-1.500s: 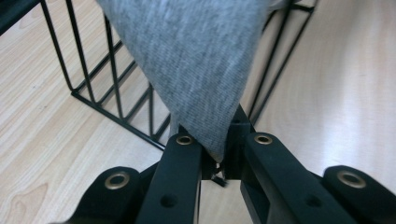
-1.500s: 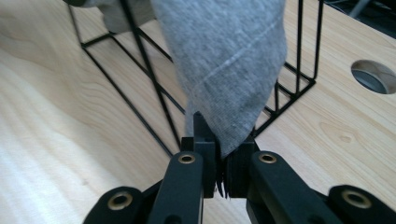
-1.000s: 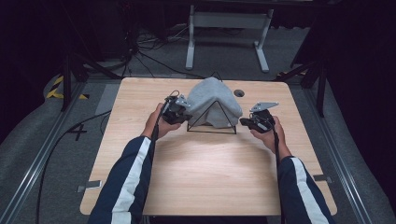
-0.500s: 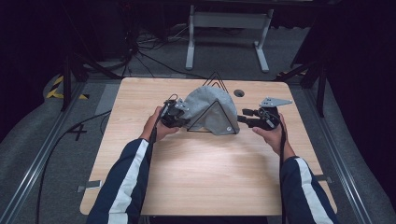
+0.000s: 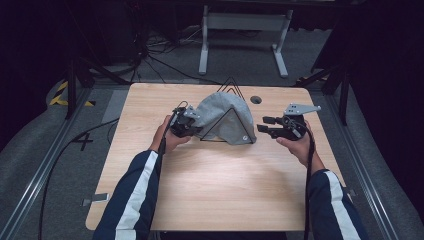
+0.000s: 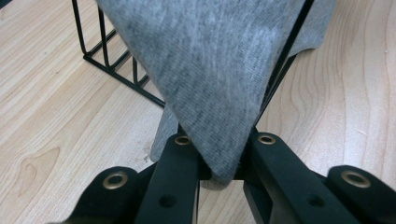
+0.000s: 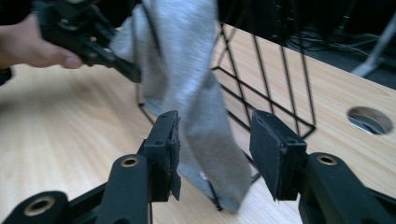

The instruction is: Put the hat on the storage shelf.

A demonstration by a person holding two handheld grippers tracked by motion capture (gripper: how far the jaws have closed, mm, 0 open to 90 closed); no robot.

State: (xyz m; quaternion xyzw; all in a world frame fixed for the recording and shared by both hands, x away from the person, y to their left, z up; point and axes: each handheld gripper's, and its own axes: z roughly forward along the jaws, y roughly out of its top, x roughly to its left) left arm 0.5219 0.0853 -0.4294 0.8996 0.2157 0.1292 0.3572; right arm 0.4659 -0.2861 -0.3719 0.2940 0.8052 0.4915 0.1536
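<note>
Where the left gripper (image 6: 219,163) meets the grey cloth (image 6: 215,79), its two black jaws are seen closed on a lower corner of the fabric, the fold pinched between them just above the tabletop. In the high view this left gripper (image 5: 184,122) is held at the left flank of the cloth (image 5: 222,117), with the left hand (image 5: 167,137) behind it. The cloth is draped over a black wire rack (image 5: 231,90) of triangular outline, whose peak rises clear of the fabric at the far side. From that peak the fabric slopes down toward the person, its long axis running roughly left to right across the table (image 5: 210,190), with a lower tail reaching the wood at the right front.

The right gripper (image 5: 265,127) is held just beside the cloth's right edge, apart from it, and its jaws are spread wide. In the right gripper view, the hanging tail of the cloth (image 7: 201,116) is seen beyond the gap of the right gripper (image 7: 215,154), untouched by either pad, with the rack's wires (image 7: 271,79) behind. A round hole (image 5: 256,99) is set in the table near the rack.
</note>
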